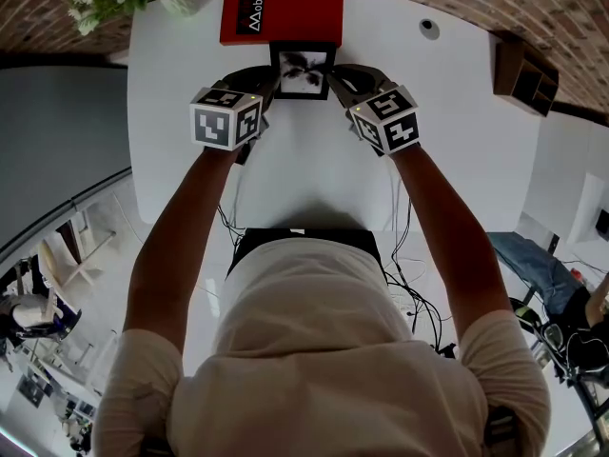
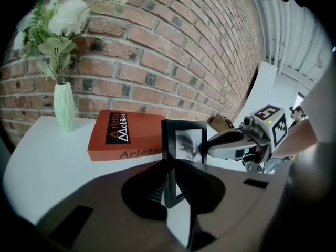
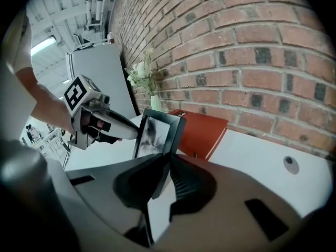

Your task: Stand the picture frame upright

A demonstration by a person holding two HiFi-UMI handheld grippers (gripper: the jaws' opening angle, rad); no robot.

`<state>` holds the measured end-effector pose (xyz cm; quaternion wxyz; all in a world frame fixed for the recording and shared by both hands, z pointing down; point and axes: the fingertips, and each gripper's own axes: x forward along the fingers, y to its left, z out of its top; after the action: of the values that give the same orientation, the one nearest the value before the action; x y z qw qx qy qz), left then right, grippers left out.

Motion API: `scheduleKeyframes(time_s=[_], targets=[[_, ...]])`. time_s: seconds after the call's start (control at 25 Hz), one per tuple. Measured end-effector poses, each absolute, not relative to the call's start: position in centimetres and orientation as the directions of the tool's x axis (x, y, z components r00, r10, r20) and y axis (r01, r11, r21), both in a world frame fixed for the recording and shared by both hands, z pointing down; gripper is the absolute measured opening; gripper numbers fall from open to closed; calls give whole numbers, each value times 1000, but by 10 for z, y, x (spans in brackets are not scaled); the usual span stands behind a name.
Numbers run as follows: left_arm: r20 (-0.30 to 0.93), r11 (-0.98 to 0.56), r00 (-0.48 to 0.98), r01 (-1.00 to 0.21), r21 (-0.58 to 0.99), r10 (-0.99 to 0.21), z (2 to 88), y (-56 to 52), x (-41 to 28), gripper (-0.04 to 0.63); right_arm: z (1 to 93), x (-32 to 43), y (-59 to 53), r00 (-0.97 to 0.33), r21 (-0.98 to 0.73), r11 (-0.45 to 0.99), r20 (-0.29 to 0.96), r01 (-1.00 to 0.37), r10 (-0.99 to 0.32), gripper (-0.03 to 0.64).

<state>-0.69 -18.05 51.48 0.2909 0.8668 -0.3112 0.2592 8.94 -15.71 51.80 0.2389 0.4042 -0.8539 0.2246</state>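
Nearest, in the head view, the person's bare forearms reach forward over a white table point(image 1: 304, 169). Dark cables point(image 1: 411, 298) trail on the pale floor beneath its near edge. At the end of the arms, the left gripper point(image 1: 269, 84) and the right gripper point(image 1: 339, 84) face each other across a small black picture frame point(image 1: 304, 70). The left gripper's jaws are clamped on the frame's left edge and the right gripper's jaws on its right edge. Each gripper view shows the black moulding pinched between ribbed pads. The frame sits near upright between them, its dark print facing the person; whether its lower edge touches the table cannot be told. Just behind it a red book point(image 1: 282, 9) lies flat, with white lettering on its cover. Farther left, by the table's back corner, a pale green vase point(image 2: 64, 106) holds white flowers. Toward the right, a small round grey disc point(image 1: 429, 28) sits in the tabletop. Behind everything runs a red brick wall point(image 2: 157, 51), with the table's far edge close to it.
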Motion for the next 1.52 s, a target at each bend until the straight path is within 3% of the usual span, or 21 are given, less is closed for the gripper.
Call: scheduleKeyframes(time_s=[1.52], targets=[[509,-715,694,-670,200,-509,503,-225,5,38,504,99,-199,-507,82,614,485,-785,-713,38]])
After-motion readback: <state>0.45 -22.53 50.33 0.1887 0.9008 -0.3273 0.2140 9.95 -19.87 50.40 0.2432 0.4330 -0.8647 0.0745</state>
